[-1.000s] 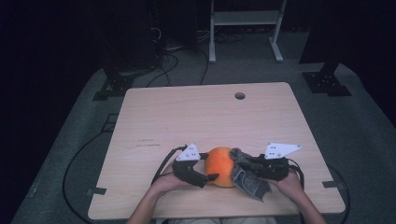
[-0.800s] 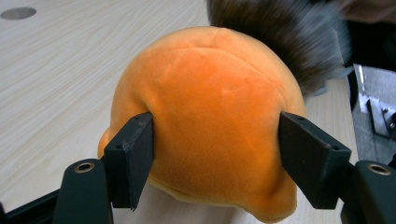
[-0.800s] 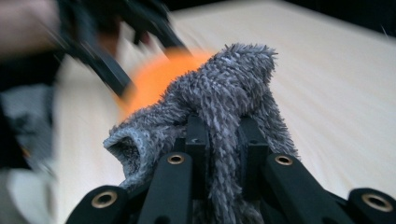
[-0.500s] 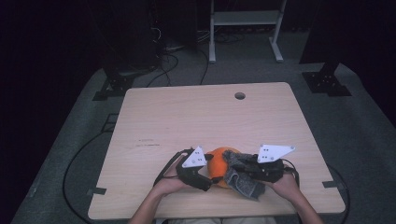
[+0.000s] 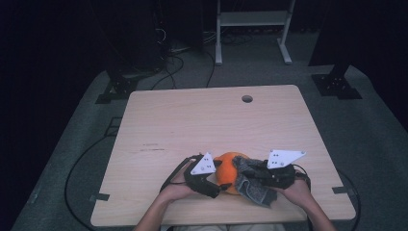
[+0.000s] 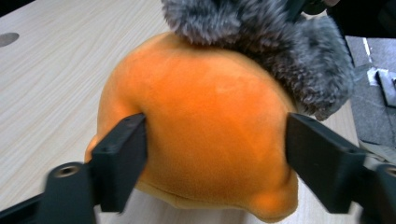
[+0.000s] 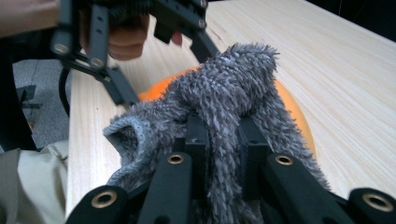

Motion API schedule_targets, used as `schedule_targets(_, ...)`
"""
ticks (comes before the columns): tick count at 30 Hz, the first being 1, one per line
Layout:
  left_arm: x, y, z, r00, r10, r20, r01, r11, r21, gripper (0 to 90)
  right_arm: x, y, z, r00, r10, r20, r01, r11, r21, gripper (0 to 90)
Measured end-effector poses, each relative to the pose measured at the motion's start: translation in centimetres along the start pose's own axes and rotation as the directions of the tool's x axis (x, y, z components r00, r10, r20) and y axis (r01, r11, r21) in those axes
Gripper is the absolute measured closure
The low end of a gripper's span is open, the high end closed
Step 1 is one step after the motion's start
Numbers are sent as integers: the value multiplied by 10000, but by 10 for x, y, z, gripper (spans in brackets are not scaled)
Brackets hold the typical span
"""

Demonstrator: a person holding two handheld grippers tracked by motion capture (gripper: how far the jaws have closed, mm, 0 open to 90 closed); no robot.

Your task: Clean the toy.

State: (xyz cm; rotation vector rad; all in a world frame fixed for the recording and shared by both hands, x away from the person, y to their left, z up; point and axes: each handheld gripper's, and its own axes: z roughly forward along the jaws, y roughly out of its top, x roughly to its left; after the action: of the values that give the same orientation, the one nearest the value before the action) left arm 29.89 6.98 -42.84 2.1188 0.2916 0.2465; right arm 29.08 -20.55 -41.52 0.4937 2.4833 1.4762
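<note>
My right gripper (image 7: 223,140) is clamped on a fold of the grey fuzzy cloth (image 7: 224,93), which drapes over the top of the orange plush ball (image 6: 210,126). My left gripper (image 6: 215,158) has just been opening; its jaws straddle the ball, one on each side, the near one about touching the plush, the far one just clear of it. The ball sits on the wooden table (image 5: 207,120) near my edge, between both hands, with the cloth touching its upper right side.

Dim surroundings, evenly lit tabletop, close views perhaps slightly blurred
</note>
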Motion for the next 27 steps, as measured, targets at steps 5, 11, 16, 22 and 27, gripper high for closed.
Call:
schedule_targets(5, 2, 1, -3, 9993, -284, 247, 292, 9991, -309, 117, 1, -1, -4, 9998, -35, 190, 35, 10000, 38, 770)
schedule_targets(11, 0, 1, 2, 9990, -417, -188, 412, 9989, -216, 235, 2, 3, -7, 9977, -289, 621, 268, 9990, 346, 769)
schedule_targets(16, -8, 7, 4, 9993, 262, -269, -271, 9990, -344, 251, 24, 31, -5, 9955, -936, 170, 936, 9956, 3, 770)
schedule_targets(22, -13, 3, 3, 9975, 666, -255, -667, 9978, -36, 256, 23, 28, 8, 9954, -957, 94, 951, 9942, 506, 774)
schedule_targets(27, -10, 2, 3, 9988, 453, -181, -456, 9988, -155, 247, 6, 12, -5, 9972, -382, 648, 348, 9979, 538, 776)
